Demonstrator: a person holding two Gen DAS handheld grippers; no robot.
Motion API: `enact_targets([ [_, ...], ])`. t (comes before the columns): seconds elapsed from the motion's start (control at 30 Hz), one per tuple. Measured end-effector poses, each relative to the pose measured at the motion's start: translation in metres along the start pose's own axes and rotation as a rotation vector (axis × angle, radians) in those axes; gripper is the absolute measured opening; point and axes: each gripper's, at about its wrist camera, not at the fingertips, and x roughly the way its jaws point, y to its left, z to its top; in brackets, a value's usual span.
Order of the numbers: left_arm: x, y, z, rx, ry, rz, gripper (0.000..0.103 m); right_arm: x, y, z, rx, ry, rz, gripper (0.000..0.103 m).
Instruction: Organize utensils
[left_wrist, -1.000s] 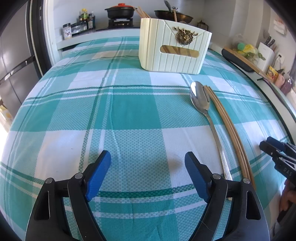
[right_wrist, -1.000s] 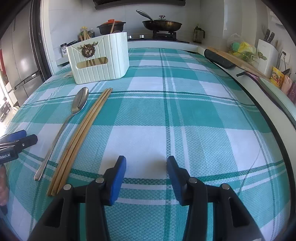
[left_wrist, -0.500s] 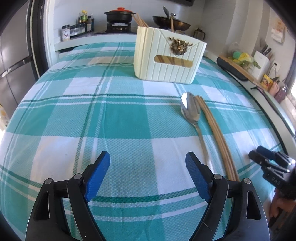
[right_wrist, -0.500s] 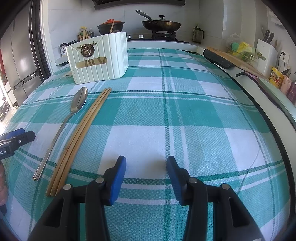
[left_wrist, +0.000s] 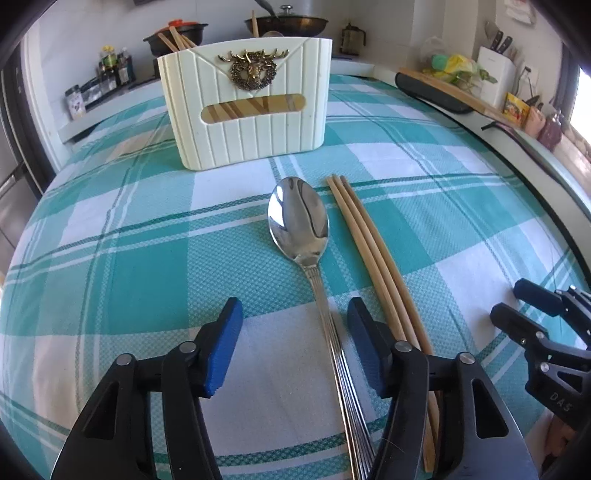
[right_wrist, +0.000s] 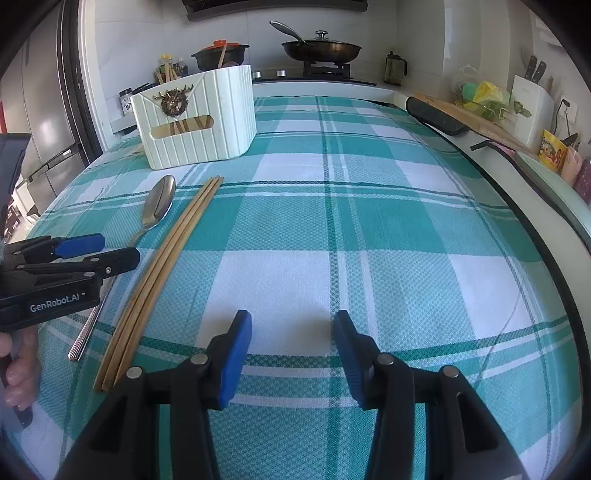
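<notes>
Though unpinched, spoon handle (left_wrist: 334, 354) between closing jaws.

Steel spoon (left_wrist: 298, 221) flat beside three bamboo chopsticks (left_wrist: 373, 254), before cream holder (left_wrist: 243, 107).

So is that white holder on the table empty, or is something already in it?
Not empty: the holder has wooden sticks poking out the top and showing through its front slot.
</notes>
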Motion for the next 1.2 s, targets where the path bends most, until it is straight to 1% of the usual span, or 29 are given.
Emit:
enact_targets([
  [0.03, -0.001, 0.001, 0.000, -0.002, -0.005, -0.012, 0.032, 0.000, 0.000, 0.000, 0.000, 0.000, 0.000, 0.047],
  [0.07, -0.001, 0.001, -0.001, -0.005, -0.006, -0.020, 0.010, 0.000, 0.000, 0.000, 0.000, 0.000, -0.001, 0.047],
  [0.1, -0.001, 0.002, -0.001, -0.009, -0.004, -0.006, 0.006, 0.000, 0.000, 0.000, -0.001, 0.000, -0.001, 0.047],
  [0.13, -0.001, 0.003, -0.002, -0.018, -0.008, 0.013, 0.005, 0.000, 0.000, 0.000, -0.001, 0.001, -0.001, 0.047],
  [0.2, -0.004, 0.009, -0.004, -0.049, -0.009, 0.011, 0.005, 0.000, 0.001, 0.000, -0.003, 0.001, -0.003, 0.047],
  [0.27, -0.007, 0.015, -0.009, -0.075, -0.009, 0.049, 0.005, -0.001, 0.004, 0.002, -0.007, 0.004, 0.011, 0.047],
  [0.33, -0.012, 0.024, -0.014, -0.108, -0.008, 0.090, 0.005, -0.003, 0.009, 0.006, 0.027, 0.013, 0.090, 0.047],
  [0.4, -0.017, 0.034, -0.020, -0.146, -0.008, 0.116, 0.005, -0.003, 0.022, 0.011, 0.030, 0.025, 0.150, 0.047],
  [0.5, -0.022, 0.044, -0.026, -0.182, -0.012, 0.121, 0.005, 0.002, 0.044, 0.017, 0.001, 0.048, 0.200, 0.047],
  [0.57, -0.023, 0.048, -0.028, -0.190, -0.014, 0.121, 0.005, 0.008, 0.054, 0.019, -0.009, 0.068, 0.212, 0.047],
  [0.63, -0.024, 0.049, -0.030, -0.195, -0.018, 0.121, 0.006, 0.011, 0.062, 0.019, -0.032, 0.077, 0.192, 0.047],
  [0.73, -0.023, 0.050, -0.031, -0.194, -0.019, 0.123, 0.006, 0.011, 0.068, 0.020, -0.076, 0.063, 0.116, 0.044],
  [0.77, -0.023, 0.049, -0.031, -0.191, -0.019, 0.126, 0.006, 0.013, 0.068, 0.021, -0.075, 0.074, 0.101, 0.038],
  [0.8, -0.023, 0.049, -0.031, -0.189, -0.019, 0.129, 0.006, 0.014, 0.067, 0.021, -0.081, 0.082, 0.085, 0.034],
  [0.83, -0.024, 0.048, -0.031, -0.186, -0.019, 0.132, 0.006, 0.013, 0.067, 0.020, -0.101, 0.077, 0.067, 0.028],
  [0.93, -0.023, 0.047, -0.030, -0.181, -0.018, 0.139, 0.006, 0.012, 0.069, 0.019, -0.122, 0.074, 0.065, 0.028],
  [1.0, -0.023, 0.047, -0.030, -0.182, -0.018, 0.139, 0.006, 0.012, 0.069, 0.020, -0.135, 0.064, 0.042, 0.020],
  [1.03, -0.024, 0.048, -0.031, -0.186, -0.019, 0.139, 0.008, 0.012, 0.067, 0.020, -0.132, 0.059, 0.014, 0.006],
  [1.2, -0.028, 0.052, -0.034, -0.205, -0.006, 0.137, 0.009, 0.008, 0.037, 0.018, -0.060, 0.058, -0.062, 0.007],
])
